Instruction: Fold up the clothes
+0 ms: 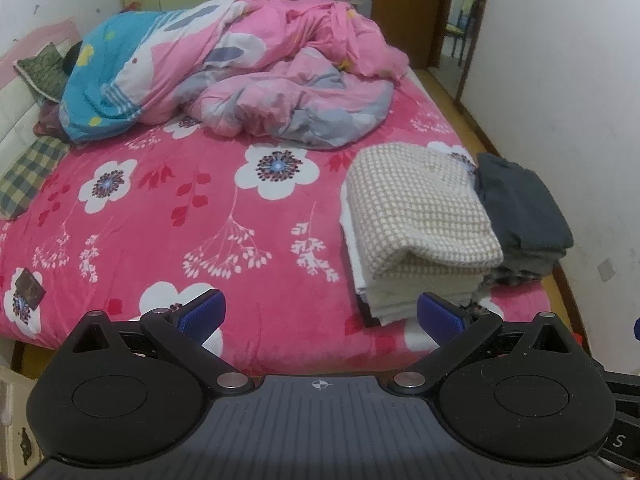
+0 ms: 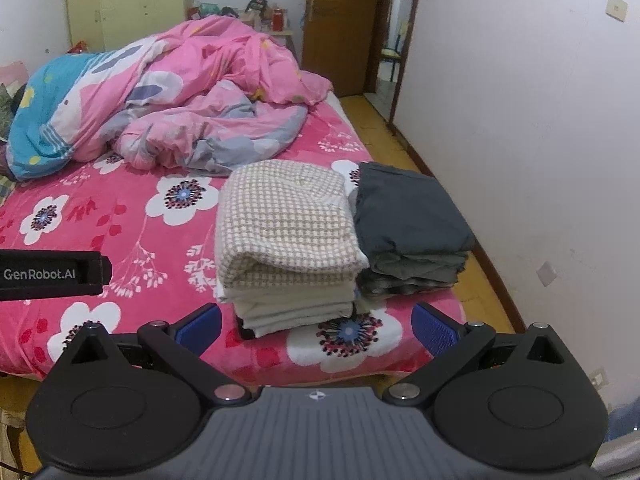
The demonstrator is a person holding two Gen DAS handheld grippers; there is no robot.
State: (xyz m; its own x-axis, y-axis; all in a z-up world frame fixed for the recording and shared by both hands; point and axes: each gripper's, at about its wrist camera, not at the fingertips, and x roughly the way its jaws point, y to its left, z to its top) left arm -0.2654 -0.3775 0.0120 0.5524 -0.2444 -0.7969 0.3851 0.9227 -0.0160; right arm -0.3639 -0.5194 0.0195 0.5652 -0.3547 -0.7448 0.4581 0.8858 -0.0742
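- My left claw (image 1: 320, 314) hung off the near edge of the bed (image 1: 168, 240), blue pads spread wide with nothing between them; I judged it was parked there because nothing lay in front of it to grab.
- My right claw (image 2: 318, 322) sat the same way, fingers apart and empty, aimed at the stacks so I could read them.
- The left rig's black body (image 2: 52, 274) showed at the left edge of the right view, so the two were held side by side.
- Near the bed's right corner stood the checked stack (image 2: 286, 236), folded flat over paler layers, squared so it would not slump.
- Touching its right side was the grey stack (image 2: 412, 220), kept beside rather than on top, probably to sort by kind.
- Both looked finished; I saw no loose garment on the open sheet.
- Farther back lay the crumpled quilt (image 1: 240, 68), pushed toward the headboard, I guessed to free folding space.
- Beyond it stood a cupboard (image 2: 128, 0) and a door (image 2: 340, 24).
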